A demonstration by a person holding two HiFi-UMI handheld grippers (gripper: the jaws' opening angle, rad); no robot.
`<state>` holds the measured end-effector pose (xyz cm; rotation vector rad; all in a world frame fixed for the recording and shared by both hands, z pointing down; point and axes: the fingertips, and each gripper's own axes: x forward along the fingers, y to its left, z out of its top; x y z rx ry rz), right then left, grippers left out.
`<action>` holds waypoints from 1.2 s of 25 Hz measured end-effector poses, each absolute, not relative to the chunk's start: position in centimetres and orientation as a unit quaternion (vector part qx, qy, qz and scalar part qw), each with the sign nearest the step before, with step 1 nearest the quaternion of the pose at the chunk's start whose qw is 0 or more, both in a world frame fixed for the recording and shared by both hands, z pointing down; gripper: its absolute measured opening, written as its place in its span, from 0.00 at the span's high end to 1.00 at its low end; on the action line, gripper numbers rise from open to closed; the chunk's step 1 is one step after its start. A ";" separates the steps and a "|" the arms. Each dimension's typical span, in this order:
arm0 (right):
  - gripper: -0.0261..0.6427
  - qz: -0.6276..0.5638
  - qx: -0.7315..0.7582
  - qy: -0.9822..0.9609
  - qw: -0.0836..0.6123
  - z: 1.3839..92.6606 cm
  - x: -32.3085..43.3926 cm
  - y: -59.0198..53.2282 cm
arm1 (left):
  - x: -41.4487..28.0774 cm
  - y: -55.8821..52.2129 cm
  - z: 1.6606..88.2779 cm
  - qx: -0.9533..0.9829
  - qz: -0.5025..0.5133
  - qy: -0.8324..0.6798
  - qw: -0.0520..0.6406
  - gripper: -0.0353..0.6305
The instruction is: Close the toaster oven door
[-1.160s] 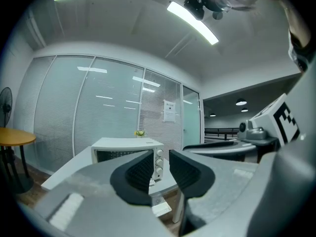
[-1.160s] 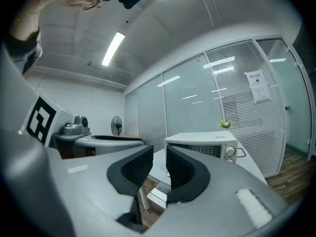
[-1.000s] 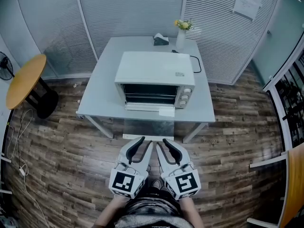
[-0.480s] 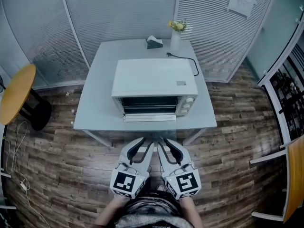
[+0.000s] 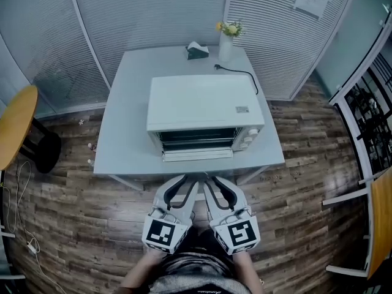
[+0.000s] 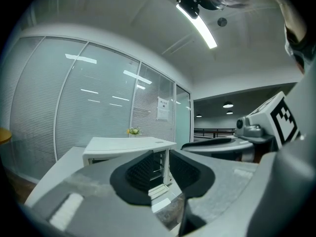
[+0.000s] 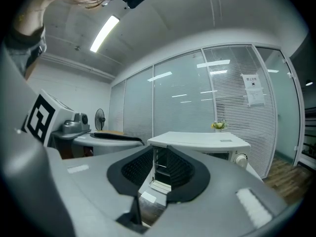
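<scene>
A white toaster oven (image 5: pixel 205 103) stands in the middle of a grey table (image 5: pixel 122 133). Its glass door (image 5: pixel 197 164) hangs open, folded down toward me past the table's front edge. My left gripper (image 5: pixel 185 183) and right gripper (image 5: pixel 213 183) are side by side just short of the door's front edge, both open with nothing between the jaws. Through the open jaws of the left gripper (image 6: pixel 160 169) I see the oven (image 6: pixel 129 149) and its dark inside. The right gripper (image 7: pixel 160 169) frames the same oven (image 7: pixel 207 143) and its knobs (image 7: pixel 240 159).
Behind the oven stand a vase of yellow flowers (image 5: pixel 225 40) and a dark tissue box (image 5: pixel 196 51); a black cord (image 5: pixel 244 75) runs off the oven's back. A round wooden table (image 5: pixel 13 133) is at the left, a chair (image 5: pixel 381 225) at the right. Glass walls with blinds close the back.
The table and oven have drawn nearer in the head view, and both grippers now reach the open door's front edge. The gap between each gripper's jaws looks unchanged.
</scene>
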<state>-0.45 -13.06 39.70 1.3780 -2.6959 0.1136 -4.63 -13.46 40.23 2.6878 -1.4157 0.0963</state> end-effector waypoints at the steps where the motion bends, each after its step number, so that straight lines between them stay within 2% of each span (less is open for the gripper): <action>1: 0.86 0.037 0.458 -0.887 0.058 40.0 -0.6 -13.3 | -4.8 -13.6 40.5 0.886 0.034 -0.460 0.046 0.80; 18: 0.86 0.065 0.464 -0.873 0.133 46.4 -1.0 -15.6 | -5.1 -15.5 47.2 0.890 0.122 -0.436 0.045 0.80; 30: 0.83 0.066 0.439 -0.867 0.226 52.8 -0.6 -15.9 | -4.8 -15.0 56.9 0.876 0.243 -0.412 0.053 0.80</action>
